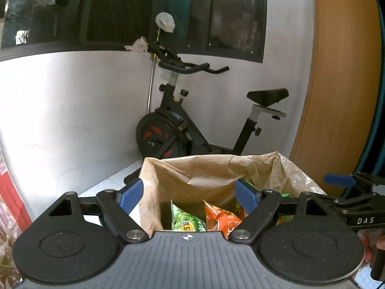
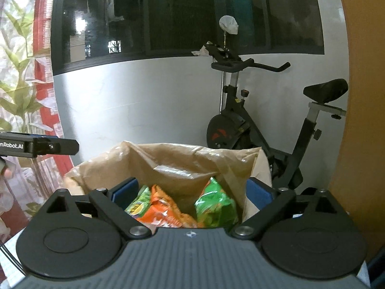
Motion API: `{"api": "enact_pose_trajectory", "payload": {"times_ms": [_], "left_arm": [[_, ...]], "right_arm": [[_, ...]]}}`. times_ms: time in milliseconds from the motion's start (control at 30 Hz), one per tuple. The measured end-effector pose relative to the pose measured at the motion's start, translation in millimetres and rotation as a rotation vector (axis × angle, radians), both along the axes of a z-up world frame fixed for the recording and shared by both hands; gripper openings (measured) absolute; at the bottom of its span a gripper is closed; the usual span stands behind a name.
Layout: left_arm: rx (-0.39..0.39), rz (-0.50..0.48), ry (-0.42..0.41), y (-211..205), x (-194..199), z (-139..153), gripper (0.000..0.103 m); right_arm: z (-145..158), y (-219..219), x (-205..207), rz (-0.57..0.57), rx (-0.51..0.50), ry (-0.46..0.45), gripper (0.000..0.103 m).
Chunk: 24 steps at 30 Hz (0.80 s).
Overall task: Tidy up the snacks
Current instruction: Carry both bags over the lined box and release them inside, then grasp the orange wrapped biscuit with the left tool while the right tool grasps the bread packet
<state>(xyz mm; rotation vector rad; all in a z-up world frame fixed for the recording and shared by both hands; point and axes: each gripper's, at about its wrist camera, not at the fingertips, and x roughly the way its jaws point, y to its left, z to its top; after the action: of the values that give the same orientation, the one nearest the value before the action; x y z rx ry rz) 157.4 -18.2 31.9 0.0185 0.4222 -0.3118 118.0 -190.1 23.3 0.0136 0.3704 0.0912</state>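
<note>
**A:** Left wrist view: status and risk?

**B:** The left gripper [image 1: 189,193] is released, jaws spread wide with nothing between the pads, above the brown paper bag [image 1: 192,171]. Inside the bag sit a green snack packet [image 1: 186,219] and an orange snack packet [image 1: 221,219]. The paper is thin and creased, with a slack rim. A low pass could catch that rim and tip the bag.

**B:** Right wrist view: the right gripper [image 2: 191,191] is likewise released and empty. The glossy foil packets stand loosely against the bag's near wall.

**A:** Hazard?

**B:** Crinkled film is slippery; a shallow pinch may slide off. What carries the bag is hidden.
</note>
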Motion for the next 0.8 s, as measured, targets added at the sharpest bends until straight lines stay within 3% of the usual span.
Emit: {"api": "enact_pose_trajectory", "payload": {"times_ms": [233, 467, 800], "left_arm": [[0.000, 0.011, -0.018, 26, -49, -4, 0.085], [-0.001, 0.038, 0.064, 50, -91, -45, 0.085], [-0.011, 0.068, 0.198, 58, -115, -109, 0.085]], "right_arm": [[-8, 17, -38, 0.015, 0.041, -0.028, 0.100], [-47, 39, -76, 0.024, 0.026, -0.025, 0.100], [-122, 68, -103, 0.116, -0.045, 0.194, 0.100]]}}
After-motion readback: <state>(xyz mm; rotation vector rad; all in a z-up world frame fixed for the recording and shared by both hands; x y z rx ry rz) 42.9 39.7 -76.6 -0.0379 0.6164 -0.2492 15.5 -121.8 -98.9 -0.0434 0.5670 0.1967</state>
